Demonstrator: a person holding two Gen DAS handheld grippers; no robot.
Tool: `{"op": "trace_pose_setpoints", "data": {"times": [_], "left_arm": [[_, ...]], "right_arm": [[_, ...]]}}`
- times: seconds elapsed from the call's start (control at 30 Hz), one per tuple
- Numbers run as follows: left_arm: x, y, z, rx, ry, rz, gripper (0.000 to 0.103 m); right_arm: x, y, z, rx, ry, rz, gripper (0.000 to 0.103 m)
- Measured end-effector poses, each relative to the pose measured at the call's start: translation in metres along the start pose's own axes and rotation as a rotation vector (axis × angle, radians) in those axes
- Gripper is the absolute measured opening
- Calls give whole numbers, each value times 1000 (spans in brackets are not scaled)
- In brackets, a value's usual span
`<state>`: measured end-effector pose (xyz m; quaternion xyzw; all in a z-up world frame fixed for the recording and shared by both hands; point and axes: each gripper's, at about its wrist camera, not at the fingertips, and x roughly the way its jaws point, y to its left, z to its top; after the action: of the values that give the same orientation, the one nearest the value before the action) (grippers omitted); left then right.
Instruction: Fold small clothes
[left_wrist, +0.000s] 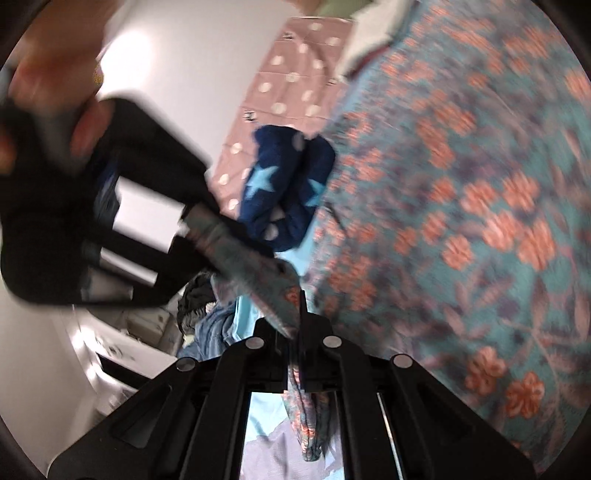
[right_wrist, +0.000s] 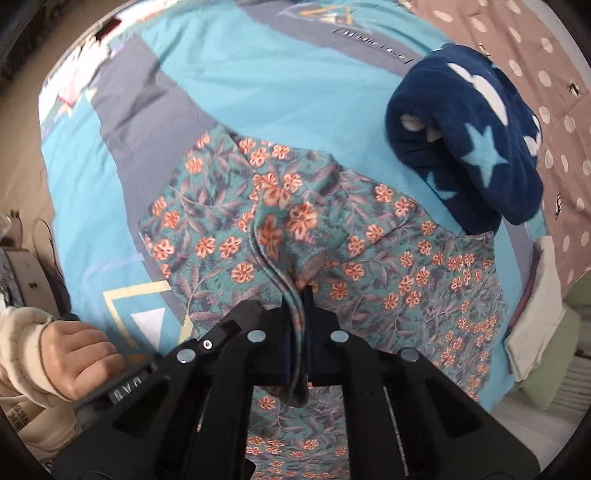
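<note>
Floral garment (right_wrist: 332, 236): thin, limp woven cloth, light, drapes and creases easily; spread on the turquoise bedsheet (right_wrist: 236, 85). Best held at hems. Right gripper (right_wrist: 297, 306) closed on a raised fold; left gripper (left_wrist: 299, 314) pinching its edge. Plush navy star fleece (right_wrist: 469, 147) at 2 o'clock.

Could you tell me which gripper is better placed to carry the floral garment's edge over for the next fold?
Probably the right gripper: it pinches a raised fold of the floral garment from above. The left gripper also holds an edge.
</note>
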<state>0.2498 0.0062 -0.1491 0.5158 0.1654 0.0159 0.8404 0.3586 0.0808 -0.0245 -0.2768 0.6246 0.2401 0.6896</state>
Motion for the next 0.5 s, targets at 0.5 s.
{"op": "trace_pose_setpoints", "data": {"times": [0.5], "left_arm": [[-8,53,86,-233,-106,17,3]], "right_arm": [[-86,-73,-42,161,-201,58,5]]}}
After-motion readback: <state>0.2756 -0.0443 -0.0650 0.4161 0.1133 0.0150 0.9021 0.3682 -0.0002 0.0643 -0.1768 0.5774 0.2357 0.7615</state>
